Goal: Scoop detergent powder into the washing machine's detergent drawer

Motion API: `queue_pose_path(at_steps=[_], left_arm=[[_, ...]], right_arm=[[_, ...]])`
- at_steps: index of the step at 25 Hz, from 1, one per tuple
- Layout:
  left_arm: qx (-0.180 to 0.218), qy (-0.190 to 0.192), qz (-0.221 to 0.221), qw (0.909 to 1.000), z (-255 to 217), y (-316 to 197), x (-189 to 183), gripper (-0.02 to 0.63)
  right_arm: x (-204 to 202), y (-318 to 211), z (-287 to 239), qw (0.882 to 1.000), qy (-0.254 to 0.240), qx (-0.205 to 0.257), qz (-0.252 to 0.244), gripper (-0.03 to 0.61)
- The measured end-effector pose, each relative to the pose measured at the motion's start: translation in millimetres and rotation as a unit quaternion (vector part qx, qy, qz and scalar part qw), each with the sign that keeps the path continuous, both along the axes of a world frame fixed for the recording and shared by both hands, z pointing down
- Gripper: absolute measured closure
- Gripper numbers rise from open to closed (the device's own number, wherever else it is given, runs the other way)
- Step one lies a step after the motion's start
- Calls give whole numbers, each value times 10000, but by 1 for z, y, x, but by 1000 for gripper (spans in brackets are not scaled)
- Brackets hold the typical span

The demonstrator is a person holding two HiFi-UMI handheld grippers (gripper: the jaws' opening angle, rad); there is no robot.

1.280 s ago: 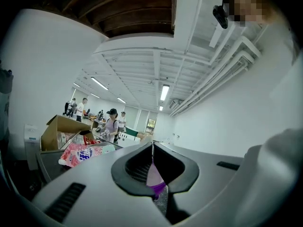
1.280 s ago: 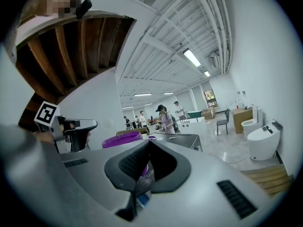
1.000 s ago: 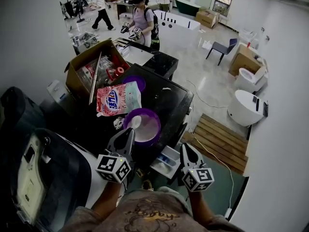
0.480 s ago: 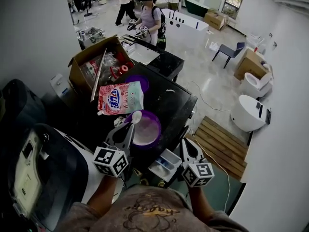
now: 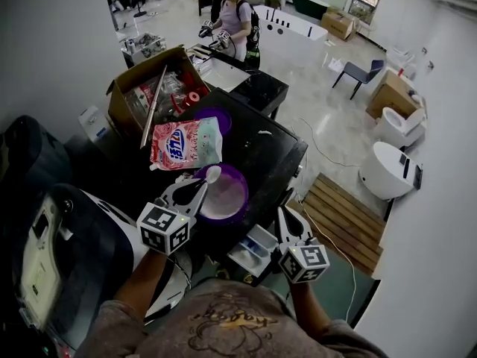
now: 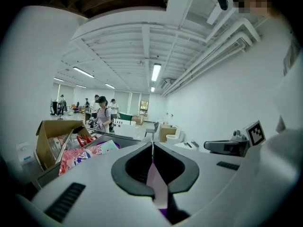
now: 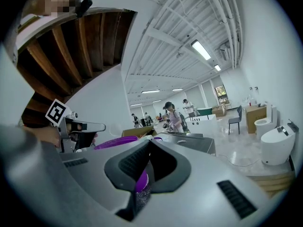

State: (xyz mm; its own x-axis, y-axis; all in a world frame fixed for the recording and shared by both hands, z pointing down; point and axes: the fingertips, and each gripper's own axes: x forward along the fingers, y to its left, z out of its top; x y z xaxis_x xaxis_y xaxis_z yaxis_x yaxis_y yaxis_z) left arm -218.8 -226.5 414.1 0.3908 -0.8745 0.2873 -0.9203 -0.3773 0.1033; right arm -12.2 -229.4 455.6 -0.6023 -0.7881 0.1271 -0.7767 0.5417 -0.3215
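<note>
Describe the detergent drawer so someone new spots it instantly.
Find the black-topped washing machine in the middle of the head view. At its front edge, nearer the camera than the purple basin, the detergent drawer juts out open. It is the only white, compartmented tray there; its neighbours are that round basin and a pink detergent bag.

Your left gripper [image 5: 200, 188] covers the scoop's [image 5: 212, 174] handle and the purple bowl's [image 5: 244, 189] near rim. What lies in the detergent drawer [image 5: 257, 248] and the cardboard box [image 5: 123, 95] is too small to tell.
</note>
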Motion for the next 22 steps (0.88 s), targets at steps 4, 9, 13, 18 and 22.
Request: queue_pose_path(at_steps=[4, 9, 13, 18, 22], left_arm=[[-258, -497, 463, 9974, 7, -9, 6, 589], [-558, -981, 847, 9900, 16, -19, 12, 589], [-882, -1208, 1204, 9814, 25, -25, 17, 589], [-1254, -1755, 1586, 9635, 38, -34, 25, 588], [-1513, -2166, 1783, 9479, 51, -36, 30, 588]], right_arm=[[3, 2, 8, 9999, 107, 27, -80, 577], [5, 3, 6, 10000, -59, -50, -33, 577], [9, 4, 8, 9999, -80, -87, -27, 577], [17, 5, 12, 9999, -73, -89, -4, 577], [22, 5, 12, 9999, -109, -103, 40, 577]])
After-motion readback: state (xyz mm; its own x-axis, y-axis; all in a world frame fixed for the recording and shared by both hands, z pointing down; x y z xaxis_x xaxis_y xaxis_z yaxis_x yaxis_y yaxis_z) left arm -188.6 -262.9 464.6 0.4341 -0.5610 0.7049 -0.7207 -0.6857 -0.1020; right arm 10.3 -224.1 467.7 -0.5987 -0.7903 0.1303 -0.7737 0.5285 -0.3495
